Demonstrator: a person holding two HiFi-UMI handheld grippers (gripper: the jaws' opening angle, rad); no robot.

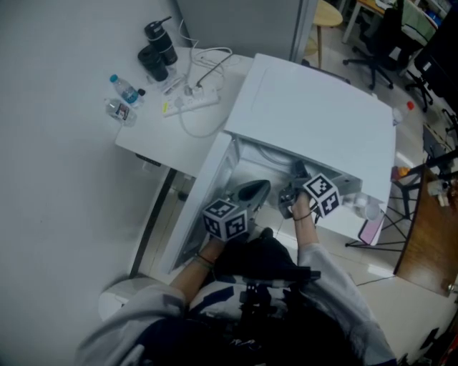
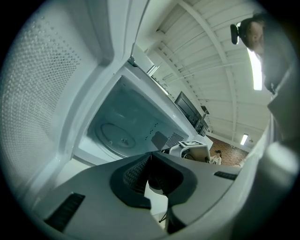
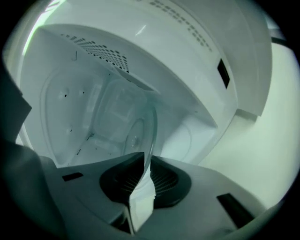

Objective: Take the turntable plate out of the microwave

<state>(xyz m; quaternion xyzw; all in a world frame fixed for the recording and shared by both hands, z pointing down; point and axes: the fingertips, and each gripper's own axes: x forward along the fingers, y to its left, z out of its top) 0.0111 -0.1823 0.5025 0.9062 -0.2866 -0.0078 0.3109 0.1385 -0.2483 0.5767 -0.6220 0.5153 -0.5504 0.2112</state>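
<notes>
The white microwave (image 1: 315,114) stands with its door (image 1: 204,182) swung open to the left. The clear glass turntable plate (image 2: 116,136) lies on the cavity floor. In the right gripper view the plate (image 3: 140,131) shows edge-on, and its rim runs between the pads of my right gripper (image 3: 144,164), which is shut on it. From the head view, the right gripper (image 1: 290,199) reaches into the cavity mouth. My left gripper (image 2: 150,157) is shut with nothing in it and hovers in front of the opening; in the head view the left gripper (image 1: 256,190) sits beside the door.
A white table (image 1: 154,143) left of the microwave carries a water bottle (image 1: 125,89), a black tumbler (image 1: 159,46) and a power strip (image 1: 197,100) with cables. Office chairs (image 1: 386,36) and a stool (image 1: 325,16) stand behind. A white bin (image 1: 118,297) sits at the lower left.
</notes>
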